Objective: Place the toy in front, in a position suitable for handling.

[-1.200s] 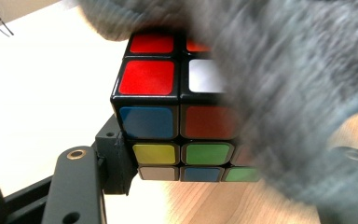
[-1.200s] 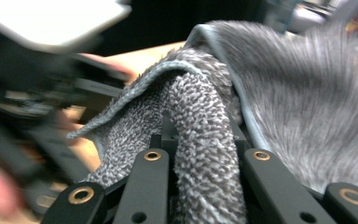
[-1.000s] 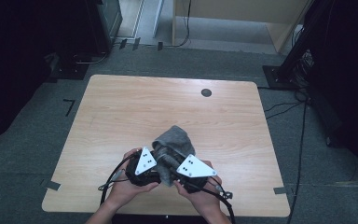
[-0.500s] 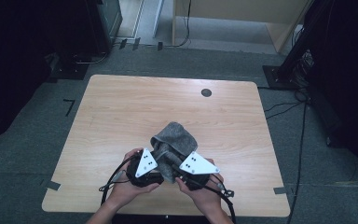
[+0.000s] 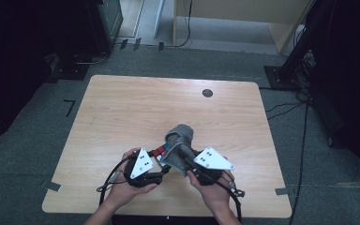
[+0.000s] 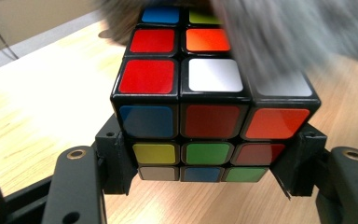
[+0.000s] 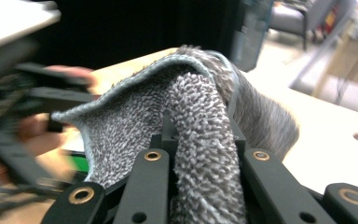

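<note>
On the wooden table (image 5: 122,117), near its front edge, the left gripper (image 6: 205,172) clamps a puzzle cube (image 6: 205,116). The right gripper (image 7: 200,154) pinches a grey cloth (image 7: 186,121) that drapes over the cube's far top.

Both forearms enter from the near edge of the counter (image 5: 122,108) and angle toward each other. The left hand (image 5: 124,187) wraps the left hand-held gripper (image 5: 155,158) from below and outside, its grey plate tilted up, its jaws pointing away from the near edge and inward; in the left gripper view they are clamped on the two sides of a cube (image 6: 209,116). The right hand (image 5: 213,190) grips the right hand-held gripper (image 5: 180,154) just beside the left one, jaws aimed toward the left. In the right gripper view its jaws are pinched together on a fold of grey cloth (image 7: 200,135).
</note>
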Demonstrator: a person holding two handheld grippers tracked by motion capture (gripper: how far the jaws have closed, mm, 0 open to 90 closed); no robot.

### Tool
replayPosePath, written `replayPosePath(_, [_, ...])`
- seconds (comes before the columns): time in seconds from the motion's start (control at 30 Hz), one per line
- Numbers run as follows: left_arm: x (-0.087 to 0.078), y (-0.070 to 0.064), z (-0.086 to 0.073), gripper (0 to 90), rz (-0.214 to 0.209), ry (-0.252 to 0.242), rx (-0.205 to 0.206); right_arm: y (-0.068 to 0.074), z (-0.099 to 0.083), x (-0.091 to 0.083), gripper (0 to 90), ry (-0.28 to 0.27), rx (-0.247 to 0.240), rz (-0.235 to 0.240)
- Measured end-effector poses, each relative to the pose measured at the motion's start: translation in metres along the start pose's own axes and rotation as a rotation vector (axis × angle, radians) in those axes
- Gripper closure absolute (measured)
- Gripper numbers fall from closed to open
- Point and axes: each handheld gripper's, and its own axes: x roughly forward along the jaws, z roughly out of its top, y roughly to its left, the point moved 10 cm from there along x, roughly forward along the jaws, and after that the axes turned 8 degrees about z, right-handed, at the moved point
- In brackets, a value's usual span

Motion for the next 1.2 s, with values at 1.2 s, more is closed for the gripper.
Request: replayPosePath(1.2, [-0.023, -0.003, 0.019, 34.3, -0.165, -0.162, -0.068, 0.009, -0.012, 0.01, 78.6, -0.02, 0.143, 0.188])
